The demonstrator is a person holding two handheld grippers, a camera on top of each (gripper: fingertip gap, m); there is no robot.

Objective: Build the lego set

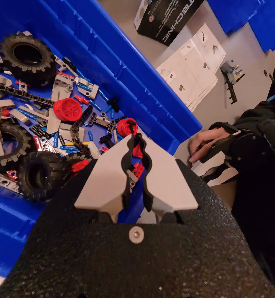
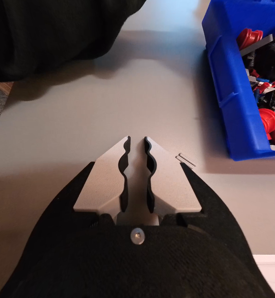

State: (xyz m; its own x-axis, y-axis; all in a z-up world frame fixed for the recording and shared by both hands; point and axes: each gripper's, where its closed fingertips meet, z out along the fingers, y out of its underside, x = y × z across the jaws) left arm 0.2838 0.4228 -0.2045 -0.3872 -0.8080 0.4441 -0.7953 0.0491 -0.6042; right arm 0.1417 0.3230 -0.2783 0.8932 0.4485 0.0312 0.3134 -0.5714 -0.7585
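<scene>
My left gripper (image 1: 136,137) hangs over a blue bin (image 1: 130,77) full of loose Lego parts: black tyres (image 1: 28,54), red wheel hubs (image 1: 67,109), grey panels, black beams and blue pins. Its tips are closed together on a small dark pin just in front of a red hub (image 1: 125,127). My right gripper (image 2: 137,137) is slightly open and empty, low over the bare grey table (image 2: 85,129). A small grey ridged piece (image 2: 186,161) lies on the table beside its right finger. The bin (image 2: 230,96) stands to the right of it.
On the table past the bin are a black set box (image 1: 164,19), an open instruction booklet (image 1: 190,69) and a small partly built assembly (image 1: 232,75). A person's hand (image 1: 203,141) holds the other gripper. A dark sleeve (image 2: 45,32) covers the upper left. The left gripper's tips are roughly 20 cm from the right gripper's. To the red hub (image 1: 125,127): left tips about 6 cm, right tips about 20 cm.
</scene>
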